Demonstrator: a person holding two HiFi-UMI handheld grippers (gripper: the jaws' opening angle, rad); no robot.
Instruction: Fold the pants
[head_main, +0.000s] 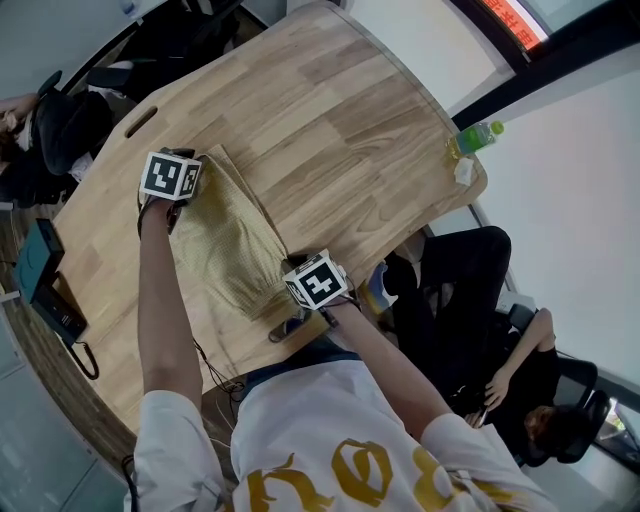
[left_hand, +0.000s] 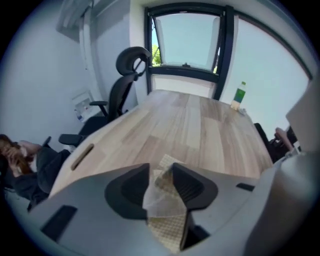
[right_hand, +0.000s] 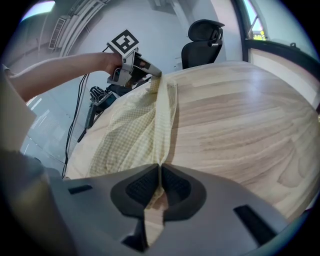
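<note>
My left claw (left_hand: 160, 186) is clamping the far end of the pale yellow checked cloth pants (head_main: 226, 242), holding it raised off the light wooden table (head_main: 350, 130). My right claw (right_hand: 160, 189) is pinching the near end. Legs seem already doubled lengthwise; end-to-end folding is remaining.

1. Pants (head_main: 228, 245): thin woven cloth, pale yellow with a fine check, matt, softly creased.
2. Table (head_main: 340, 120): light wood planks with visible grain, smooth, with a faint sheen.
3. Left gripper (left_hand: 160, 175) and right gripper (right_hand: 159, 172): smooth matt grey plastic shells; dark, finely ribbed pads (right_hand: 140, 187).
4. Bottle (head_main: 478, 135): green see-through plastic, glossy.
</note>
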